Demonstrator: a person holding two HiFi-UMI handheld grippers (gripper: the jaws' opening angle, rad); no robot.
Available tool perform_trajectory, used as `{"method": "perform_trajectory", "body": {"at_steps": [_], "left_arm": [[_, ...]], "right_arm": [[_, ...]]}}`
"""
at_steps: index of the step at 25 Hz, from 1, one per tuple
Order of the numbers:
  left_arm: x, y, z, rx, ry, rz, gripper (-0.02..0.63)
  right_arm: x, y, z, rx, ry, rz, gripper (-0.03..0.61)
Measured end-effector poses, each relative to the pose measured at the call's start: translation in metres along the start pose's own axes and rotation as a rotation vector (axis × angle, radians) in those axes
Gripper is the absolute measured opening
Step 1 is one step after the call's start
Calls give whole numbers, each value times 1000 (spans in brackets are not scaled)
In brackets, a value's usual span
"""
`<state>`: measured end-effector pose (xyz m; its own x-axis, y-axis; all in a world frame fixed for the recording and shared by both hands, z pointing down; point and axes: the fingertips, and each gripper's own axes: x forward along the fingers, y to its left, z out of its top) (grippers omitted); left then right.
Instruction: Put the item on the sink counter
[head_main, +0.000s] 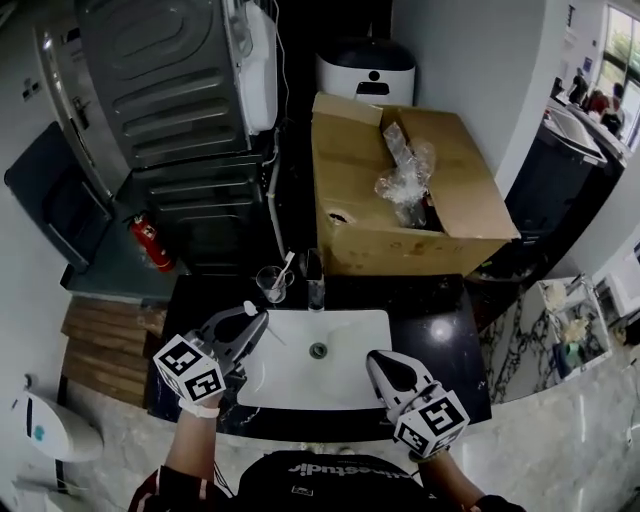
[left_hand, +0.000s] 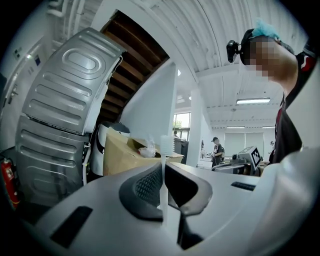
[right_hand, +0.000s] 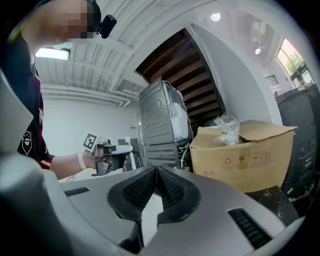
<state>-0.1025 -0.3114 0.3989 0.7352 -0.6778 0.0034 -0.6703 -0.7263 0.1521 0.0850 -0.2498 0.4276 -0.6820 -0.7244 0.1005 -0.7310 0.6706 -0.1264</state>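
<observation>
Not yet placed: left tool (head_main: 258, 322) grips toothbrush (left_hand: 163, 165) over sink (head_main: 350, 385); right tool (head_main: 376, 362) closed, empty; tabletop (head_main: 440, 335) set-down remains.

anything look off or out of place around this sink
Yes: a large open cardboard box sits right behind the sink, flaps up, with crumpled plastic wrap sticking out of it. That is odd beside a washbasin.

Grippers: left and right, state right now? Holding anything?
Left gripper: jaws shut on a white toothbrush, bristle end sticking out past the tips.
Right gripper: jaws shut, nothing between them.
</observation>
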Motion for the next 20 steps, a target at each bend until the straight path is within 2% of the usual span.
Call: {"method": "perform_trajectory", "body": {"at_steps": [8, 14, 20], "left_arm": [[31, 77, -22, -2, 96, -42, 26], [57, 142, -44, -89, 144, -37, 26], [83, 195, -56, -135, 167, -24, 26]], "right_arm": [[59, -4, -19, 8, 39, 0, 38], [84, -6, -32, 28, 83, -11, 38], [91, -8, -44, 47, 144, -37, 38]]}}
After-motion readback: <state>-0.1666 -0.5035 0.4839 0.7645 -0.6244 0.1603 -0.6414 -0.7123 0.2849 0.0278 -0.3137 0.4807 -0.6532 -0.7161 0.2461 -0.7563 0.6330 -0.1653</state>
